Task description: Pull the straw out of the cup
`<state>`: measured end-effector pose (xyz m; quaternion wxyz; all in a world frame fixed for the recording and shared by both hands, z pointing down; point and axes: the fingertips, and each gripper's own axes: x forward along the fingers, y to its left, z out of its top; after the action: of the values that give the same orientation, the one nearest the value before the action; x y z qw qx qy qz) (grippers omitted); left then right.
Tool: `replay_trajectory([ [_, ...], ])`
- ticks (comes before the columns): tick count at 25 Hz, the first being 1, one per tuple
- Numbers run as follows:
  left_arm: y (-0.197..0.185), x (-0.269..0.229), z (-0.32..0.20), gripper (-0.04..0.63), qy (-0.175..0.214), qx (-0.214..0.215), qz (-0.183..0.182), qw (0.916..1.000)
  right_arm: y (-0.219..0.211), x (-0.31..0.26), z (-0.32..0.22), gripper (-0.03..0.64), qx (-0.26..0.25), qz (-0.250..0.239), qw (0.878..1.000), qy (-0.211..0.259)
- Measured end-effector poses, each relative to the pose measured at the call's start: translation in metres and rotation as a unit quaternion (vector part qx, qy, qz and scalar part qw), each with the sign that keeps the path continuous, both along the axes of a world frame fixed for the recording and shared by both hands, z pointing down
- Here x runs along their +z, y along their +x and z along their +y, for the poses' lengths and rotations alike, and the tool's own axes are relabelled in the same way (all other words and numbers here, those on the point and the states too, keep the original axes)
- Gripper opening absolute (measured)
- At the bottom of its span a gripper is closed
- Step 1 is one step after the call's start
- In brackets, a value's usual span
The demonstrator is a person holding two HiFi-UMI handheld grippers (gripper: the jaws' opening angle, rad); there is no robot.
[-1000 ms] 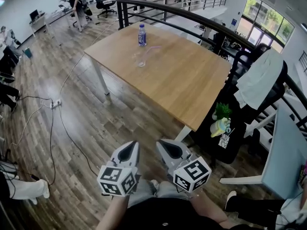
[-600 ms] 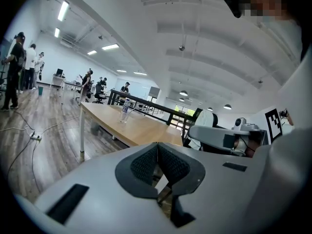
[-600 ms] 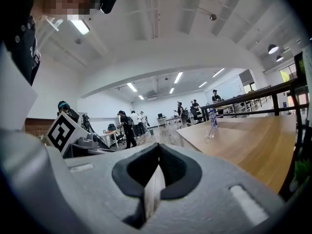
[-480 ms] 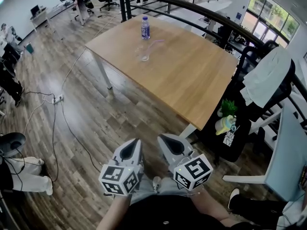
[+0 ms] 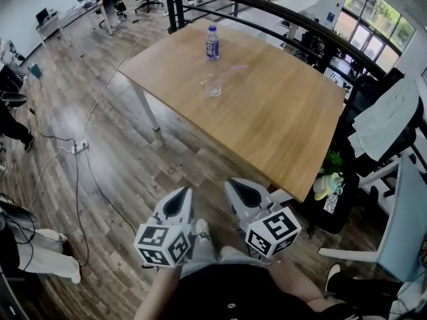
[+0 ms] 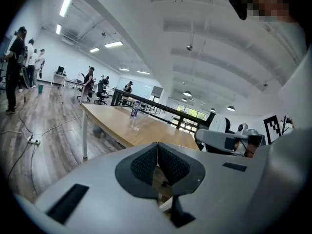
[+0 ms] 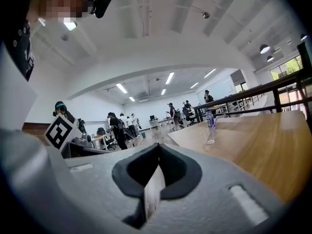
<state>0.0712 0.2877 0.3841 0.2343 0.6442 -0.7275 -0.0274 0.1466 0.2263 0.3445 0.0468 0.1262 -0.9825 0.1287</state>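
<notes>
A clear plastic cup point(image 5: 214, 86) stands on the far part of the wooden table point(image 5: 280, 119), with a pink straw point(image 5: 234, 71) leaning out of it to the right. The cup point(image 6: 135, 123) is small and far off in the left gripper view, and the cup point(image 7: 209, 133) is just as distant in the right gripper view. My left gripper point(image 5: 184, 193) and right gripper point(image 5: 233, 184) are side by side low in the head view, over the floor and well short of the table. Both are shut and hold nothing.
A water bottle with a blue label point(image 5: 212, 43) stands just behind the cup. A black railing point(image 5: 280, 15) runs behind the table. Cables and a power strip point(image 5: 79, 145) lie on the floor at left. A chair draped with a white cloth point(image 5: 387, 119) is at right. People stand in the background.
The table, cup and bottle have shifted right and lower in the head view as I came nearer. Both grippers stayed shut, side by side.
</notes>
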Motion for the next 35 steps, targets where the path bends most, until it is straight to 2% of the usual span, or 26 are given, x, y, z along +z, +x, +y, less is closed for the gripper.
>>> replay_trajectory([
  [5, -0.059, -0.002, -0.022, 0.018, 0.001, 0.017, 0.001, 0.9999, -0.062, 0.002, -0.019, -0.002, 0.010, 0.005, 1.000, 0.005],
  [9, -0.086, -0.001, -0.038, 0.018, -0.001, 0.035, 0.007, 0.9993, -0.088, 0.004, -0.029, -0.002, 0.022, 0.013, 1.000, 0.005],
  [16, -0.101, 0.010, -0.059, 0.018, -0.003, 0.062, 0.026, 0.9977, -0.103, 0.010, -0.045, -0.002, 0.044, 0.022, 0.999, -0.003],
  [23, -0.117, 0.019, -0.083, 0.018, -0.009, 0.068, 0.034, 0.9971, -0.121, 0.021, -0.067, -0.002, 0.043, 0.025, 0.999, -0.015],
  [29, -0.144, 0.028, -0.119, 0.018, -0.020, 0.066, 0.049, 0.9964, -0.149, 0.028, -0.109, -0.002, 0.043, 0.026, 0.998, -0.024],
  [35, -0.167, 0.033, -0.182, 0.018, -0.026, 0.078, 0.059, 0.9948, -0.179, 0.038, -0.170, -0.002, 0.046, 0.036, 0.998, -0.034],
])
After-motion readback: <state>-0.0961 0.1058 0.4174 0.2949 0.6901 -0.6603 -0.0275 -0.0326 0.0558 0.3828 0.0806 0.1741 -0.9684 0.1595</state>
